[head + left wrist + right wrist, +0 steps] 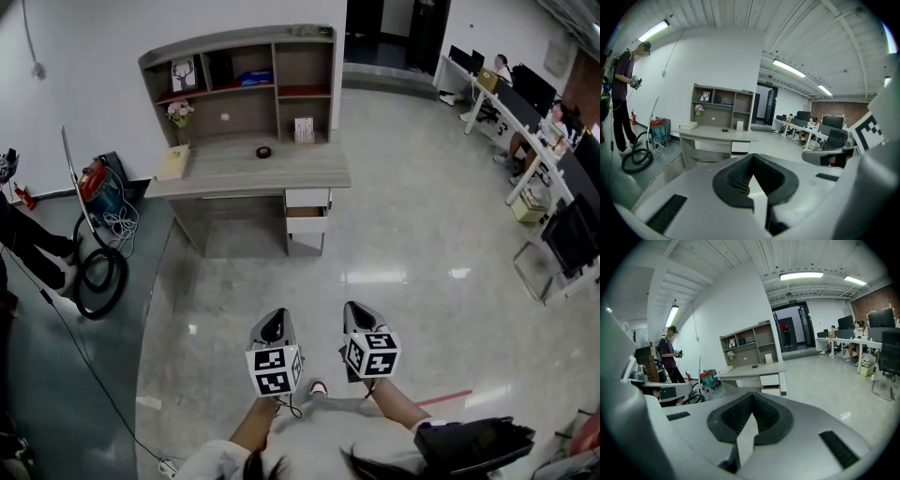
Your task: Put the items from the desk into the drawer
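The items to clear sit on the desk top (pixel 281 169) in the upper middle of the head view. A small dark round object (pixel 263 152) lies near its centre, and a cream book or flat box (pixel 173 162) lies at its left end with a vase of flowers (pixel 180 113) just behind. A white upright booklet (pixel 304 129) stands against the hutch shelves (pixel 239 80). The drawer stack (pixel 307 221) sits under the desk's right end, and its middle drawer looks pulled a little way out, showing a brownish inside. The desk's long axis runs left to right across the frame, with its front edge facing the person. From the grippers at the lower middle of the frame, all of this lies straight up-frame, well apart across glossy floor (pixel 394 234), so nothing seems within reach yet. The left gripper (pixel 273 325) lines up roughly below the dark round object, and the right gripper (pixel 364 317) sits just right of the drawer column. I judge the left the nearer to the desk-top items and the right the handier for the drawer, by a small margin. Both pairs of jaws are pressed together with nothing between them. No writing can be read: the booklet's print is too small, and the framed picture (pixel 184 73) shows a deer-head drawing. The gripper cubes carry only black-and-white square markers, and the green sign (pixel 768 83) over the doorway is too small to read. A red and teal vacuum cleaner (pixel 97 185) stands left of the desk.
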Available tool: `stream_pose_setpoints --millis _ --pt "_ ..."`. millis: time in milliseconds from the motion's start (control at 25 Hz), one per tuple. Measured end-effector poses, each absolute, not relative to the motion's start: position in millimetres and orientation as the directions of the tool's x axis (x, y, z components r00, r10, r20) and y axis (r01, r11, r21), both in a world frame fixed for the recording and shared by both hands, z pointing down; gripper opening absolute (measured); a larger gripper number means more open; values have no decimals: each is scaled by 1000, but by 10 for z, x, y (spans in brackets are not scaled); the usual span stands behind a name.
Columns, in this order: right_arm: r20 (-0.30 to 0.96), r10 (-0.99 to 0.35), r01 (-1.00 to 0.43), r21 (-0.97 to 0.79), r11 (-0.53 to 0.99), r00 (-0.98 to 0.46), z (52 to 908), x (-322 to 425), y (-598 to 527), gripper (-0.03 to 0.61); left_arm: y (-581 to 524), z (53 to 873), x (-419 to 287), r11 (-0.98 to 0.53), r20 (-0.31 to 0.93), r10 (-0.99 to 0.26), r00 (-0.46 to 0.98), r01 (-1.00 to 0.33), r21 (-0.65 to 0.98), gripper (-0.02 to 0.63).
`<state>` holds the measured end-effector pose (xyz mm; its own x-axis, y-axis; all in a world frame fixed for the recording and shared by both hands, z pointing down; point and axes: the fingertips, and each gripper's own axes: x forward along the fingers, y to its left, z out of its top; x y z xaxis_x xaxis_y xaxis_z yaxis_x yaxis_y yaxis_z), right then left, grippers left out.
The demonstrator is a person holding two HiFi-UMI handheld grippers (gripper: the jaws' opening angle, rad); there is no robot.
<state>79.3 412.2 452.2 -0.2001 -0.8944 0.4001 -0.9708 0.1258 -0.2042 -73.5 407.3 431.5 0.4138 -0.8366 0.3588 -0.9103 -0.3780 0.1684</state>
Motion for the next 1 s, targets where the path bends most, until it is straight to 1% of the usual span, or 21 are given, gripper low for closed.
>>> stream_pose_setpoints --millis 320,680,1000 --pt "390 -892 -964 -218 150 -227 4512 1002 3719 -2 3684 4311 -547 -343 374 -845 383 -924 170 -3" --pt "382 -892 -961 -225 162 -240 4495 1145 3323 -2 3243 4287 -387 -340 376 -847 376 -926 161 -3" --pt "408 -884 -963 -229 144 -229 4610 1278 3042 -2 2892 4321 -269 -347 381 -841 384 -923 164 -3"
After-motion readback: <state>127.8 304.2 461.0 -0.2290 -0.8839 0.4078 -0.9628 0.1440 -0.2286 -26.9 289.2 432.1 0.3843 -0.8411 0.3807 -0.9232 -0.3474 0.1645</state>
